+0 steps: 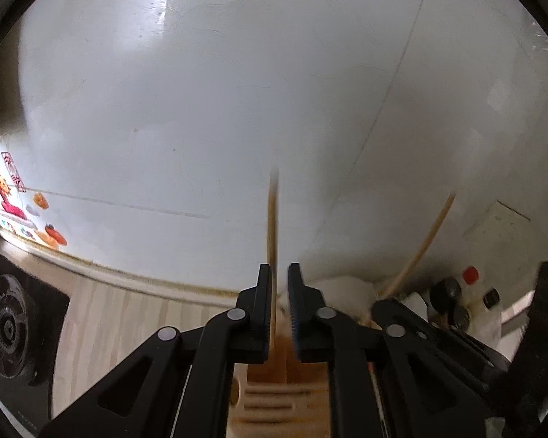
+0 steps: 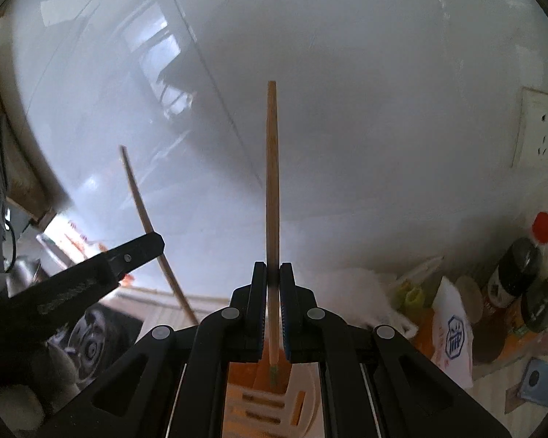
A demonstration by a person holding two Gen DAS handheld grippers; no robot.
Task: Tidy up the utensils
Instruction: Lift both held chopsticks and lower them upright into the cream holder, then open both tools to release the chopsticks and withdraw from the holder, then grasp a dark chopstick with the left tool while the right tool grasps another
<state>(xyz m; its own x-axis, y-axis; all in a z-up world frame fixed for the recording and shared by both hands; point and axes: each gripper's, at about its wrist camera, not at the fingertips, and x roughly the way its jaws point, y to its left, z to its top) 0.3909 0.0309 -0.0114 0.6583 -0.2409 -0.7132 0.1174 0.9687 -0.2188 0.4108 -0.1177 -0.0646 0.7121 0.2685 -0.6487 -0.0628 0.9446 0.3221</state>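
My right gripper (image 2: 273, 284) is clamped on one chopstick (image 2: 272, 189) near its lower end, above the slotted holder (image 2: 270, 405) on the counter; this stick is light, stiff and smooth, so I judge a hold low on it can let it swing or slip. My left gripper (image 1: 280, 292) has a small gap, with the second chopstick (image 1: 273, 219) against one finger, blurred, so I cannot tell if it is gripped. Only the right view shows the bottles (image 2: 518, 266) at the counter's right end clearly.

Tan wooden chopstick (image 2: 272, 189), red-capped dark bottle (image 2: 518, 266), white tiled wall (image 2: 383, 109).
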